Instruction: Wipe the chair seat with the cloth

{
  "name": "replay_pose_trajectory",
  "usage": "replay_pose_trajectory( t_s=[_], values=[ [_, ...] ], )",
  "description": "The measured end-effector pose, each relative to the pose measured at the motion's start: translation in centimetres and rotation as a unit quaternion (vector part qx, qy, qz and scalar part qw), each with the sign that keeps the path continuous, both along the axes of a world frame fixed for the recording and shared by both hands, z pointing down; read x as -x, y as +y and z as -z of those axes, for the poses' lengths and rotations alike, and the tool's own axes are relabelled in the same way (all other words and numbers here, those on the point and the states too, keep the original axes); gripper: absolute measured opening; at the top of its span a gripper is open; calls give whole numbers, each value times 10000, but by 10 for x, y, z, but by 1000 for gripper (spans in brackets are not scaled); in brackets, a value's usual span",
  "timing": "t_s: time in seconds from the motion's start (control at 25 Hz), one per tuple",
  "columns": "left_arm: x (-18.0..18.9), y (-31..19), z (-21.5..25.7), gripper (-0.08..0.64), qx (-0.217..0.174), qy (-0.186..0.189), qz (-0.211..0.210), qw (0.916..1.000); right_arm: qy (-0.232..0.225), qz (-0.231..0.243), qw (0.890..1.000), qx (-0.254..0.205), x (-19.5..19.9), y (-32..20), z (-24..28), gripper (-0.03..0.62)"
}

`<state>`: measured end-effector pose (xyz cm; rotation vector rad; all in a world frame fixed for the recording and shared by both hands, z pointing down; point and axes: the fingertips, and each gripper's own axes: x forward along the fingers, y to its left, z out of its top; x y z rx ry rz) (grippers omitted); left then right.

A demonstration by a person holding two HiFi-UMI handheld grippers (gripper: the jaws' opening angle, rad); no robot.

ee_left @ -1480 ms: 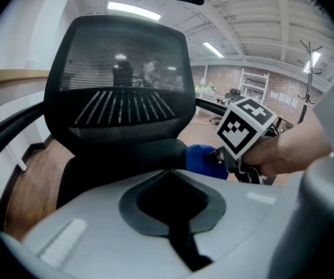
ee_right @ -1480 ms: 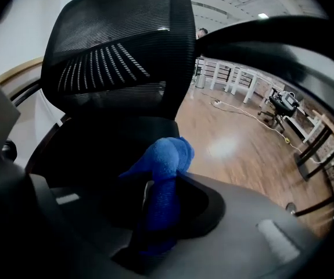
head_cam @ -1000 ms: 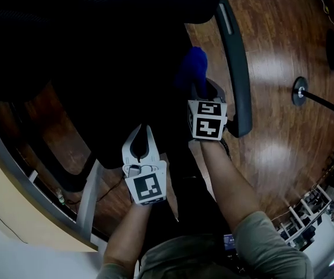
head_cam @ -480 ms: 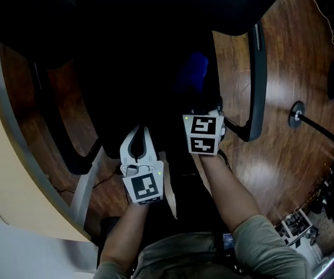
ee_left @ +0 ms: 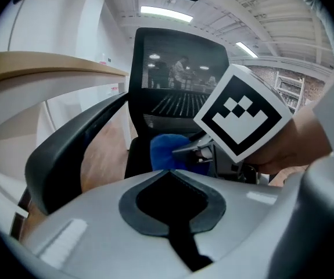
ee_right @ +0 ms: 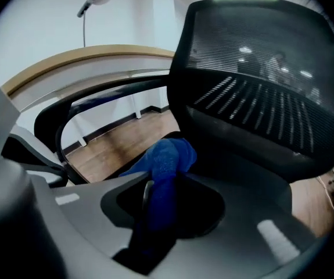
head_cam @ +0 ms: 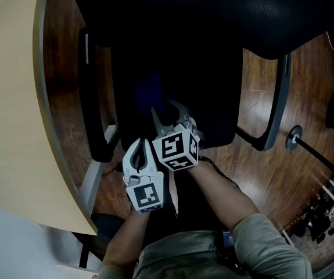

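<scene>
right gripper [ee_right: 154,197] jaws pinch the blue cloth [ee_right: 168,157]; left gripper [ee_left: 168,172] jaws are pressed together.

We are holding the cloth [head_cam: 149,92] in the right gripper [head_cam: 168,110] over the chair seat [head_cam: 207,97], with the backrest [head_cam: 213,10] beyond it. The left gripper [head_cam: 139,150] is sitting just left of the right one, nearer us, at the seat's front edge. Armrests [head_cam: 94,97] are flanking the seat, and the desk [head_cam: 10,127] is lying left of the chair.
</scene>
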<state>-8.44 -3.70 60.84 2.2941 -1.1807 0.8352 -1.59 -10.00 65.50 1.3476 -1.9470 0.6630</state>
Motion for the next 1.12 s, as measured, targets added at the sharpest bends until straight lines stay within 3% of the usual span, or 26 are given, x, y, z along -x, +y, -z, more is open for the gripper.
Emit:
replay_pose_trajectory(
  t_s=[0.28, 0.6, 0.84, 1.12],
  values=[
    [38, 11, -11, 5, 154, -9, 46, 9999, 46, 871, 9959, 259, 73, 1, -21, 98],
    [55, 9, -31, 5, 172, -128, -164, 9996, 36, 965, 9936, 585, 98, 13, -54, 95],
    [41, 22, -36, 5, 246, -254, -284, 9990, -39, 688, 9960, 572, 72, 23, -57, 95],
    [-17, 39, -37, 5, 169, -197, -807, 9964, 205, -390, 9973, 595, -25, 52, -54, 94]
  ],
)
